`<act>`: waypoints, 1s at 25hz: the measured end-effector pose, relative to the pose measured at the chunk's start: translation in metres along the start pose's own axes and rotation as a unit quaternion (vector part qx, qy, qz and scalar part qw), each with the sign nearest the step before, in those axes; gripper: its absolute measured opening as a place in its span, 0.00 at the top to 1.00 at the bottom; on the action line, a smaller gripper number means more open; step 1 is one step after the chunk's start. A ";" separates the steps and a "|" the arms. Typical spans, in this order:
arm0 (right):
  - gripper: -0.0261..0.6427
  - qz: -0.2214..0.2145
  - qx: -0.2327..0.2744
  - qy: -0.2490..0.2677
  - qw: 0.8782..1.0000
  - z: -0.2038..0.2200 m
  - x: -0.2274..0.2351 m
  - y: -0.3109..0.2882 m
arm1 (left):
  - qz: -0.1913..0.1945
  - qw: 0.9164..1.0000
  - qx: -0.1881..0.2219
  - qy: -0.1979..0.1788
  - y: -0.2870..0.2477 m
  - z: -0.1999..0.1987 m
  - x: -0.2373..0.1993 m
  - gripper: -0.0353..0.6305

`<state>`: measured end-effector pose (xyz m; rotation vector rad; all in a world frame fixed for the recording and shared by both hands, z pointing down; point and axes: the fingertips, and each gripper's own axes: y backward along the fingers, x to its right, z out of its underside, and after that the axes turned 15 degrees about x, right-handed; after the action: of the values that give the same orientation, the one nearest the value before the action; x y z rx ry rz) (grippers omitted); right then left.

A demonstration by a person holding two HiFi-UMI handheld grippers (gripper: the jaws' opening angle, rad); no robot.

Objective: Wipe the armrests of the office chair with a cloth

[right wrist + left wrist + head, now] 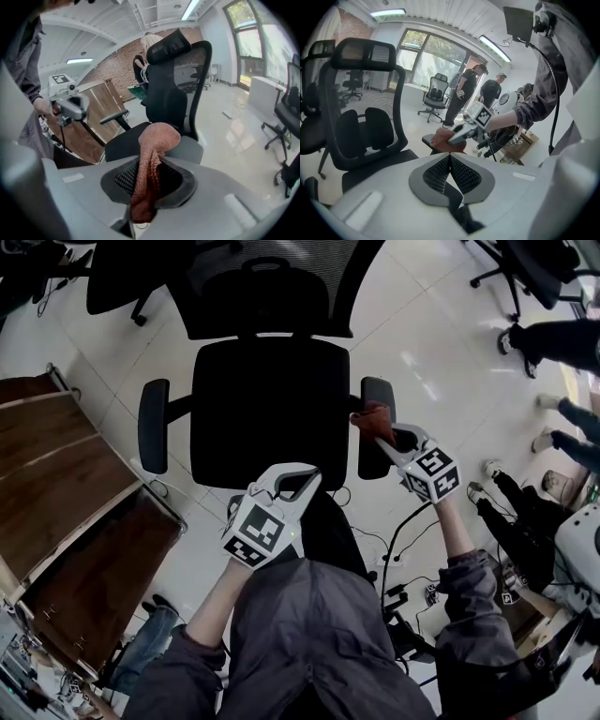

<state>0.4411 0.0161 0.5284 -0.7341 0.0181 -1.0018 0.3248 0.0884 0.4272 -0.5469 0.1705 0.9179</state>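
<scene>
A black office chair (270,409) stands in front of me, with a left armrest (153,426) and a right armrest (378,395). My right gripper (386,440) is shut on a reddish-brown cloth (372,418) that rests on the right armrest. In the right gripper view the cloth (152,150) hangs bunched between the jaws, above the armrest pad (190,149). My left gripper (309,480) hovers over the seat's front edge, shut with nothing in it. The left gripper view shows its pads (440,169) pressed together and, beyond them, the cloth (442,138) on the armrest.
A wooden table (66,484) stands to the left of the chair. More office chairs (539,268) are at the back. People (562,338) stand on the right, and cables (403,554) lie on the floor near my right side.
</scene>
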 end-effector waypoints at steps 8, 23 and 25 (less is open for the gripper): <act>0.85 0.055 0.025 -0.016 0.998 -0.035 0.077 -0.059 | -0.007 1.000 -0.007 -0.004 0.009 0.006 -0.019 0.92; 0.85 -0.031 0.000 -0.066 0.997 0.027 -0.077 0.037 | -0.003 1.000 -0.006 -0.005 -0.014 -0.023 -0.007 0.92; 0.85 -0.016 0.007 -0.079 0.997 0.031 -0.072 0.047 | 0.006 1.000 -0.008 -0.004 -0.019 -0.021 -0.003 0.92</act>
<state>0.4465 0.1039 0.5032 -0.8021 -0.1384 -0.9702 0.3396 0.0664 0.4175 -0.5570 0.1605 0.9342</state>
